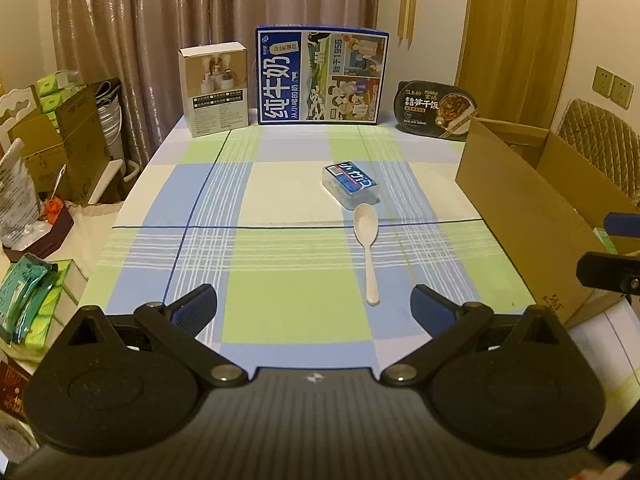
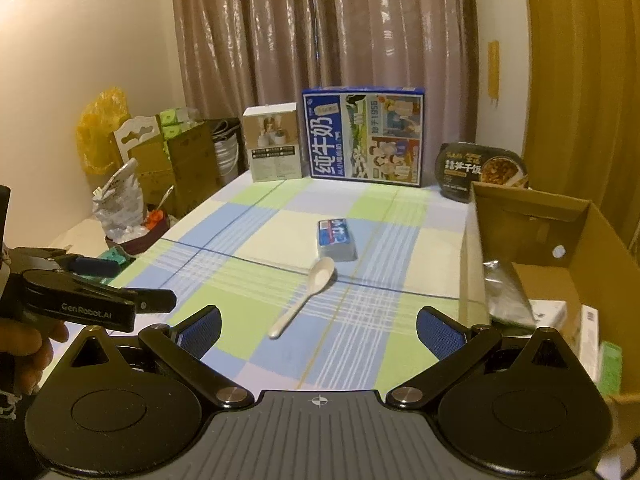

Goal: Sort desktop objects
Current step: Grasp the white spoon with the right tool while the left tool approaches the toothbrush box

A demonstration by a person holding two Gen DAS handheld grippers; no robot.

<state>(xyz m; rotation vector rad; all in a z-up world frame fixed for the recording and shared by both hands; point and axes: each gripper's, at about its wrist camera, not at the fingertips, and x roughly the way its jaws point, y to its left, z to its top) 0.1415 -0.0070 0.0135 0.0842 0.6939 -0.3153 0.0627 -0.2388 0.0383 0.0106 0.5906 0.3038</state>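
A white plastic spoon (image 1: 369, 246) (image 2: 306, 294) lies on the checked tablecloth, bowl toward the far end. Just beyond its bowl sits a small clear box with a blue label (image 1: 351, 183) (image 2: 336, 238). An open cardboard box (image 1: 532, 200) (image 2: 560, 248) stands on the right with several items inside. My left gripper (image 1: 314, 306) is open above the near table, the spoon's handle tip close to its right finger. My right gripper (image 2: 318, 330) is open too, the spoon's handle between its fingers but farther out. The left gripper (image 2: 116, 292) also shows at the right wrist view's left edge.
At the far end stand a beige carton (image 1: 215, 88), a blue milk box (image 1: 322, 76) and a black meal tray (image 1: 436, 110). Boxes, bags and tissue packs (image 1: 24, 304) crowd the floor left of the table. A quilted chair back (image 1: 600, 148) is behind the cardboard box.
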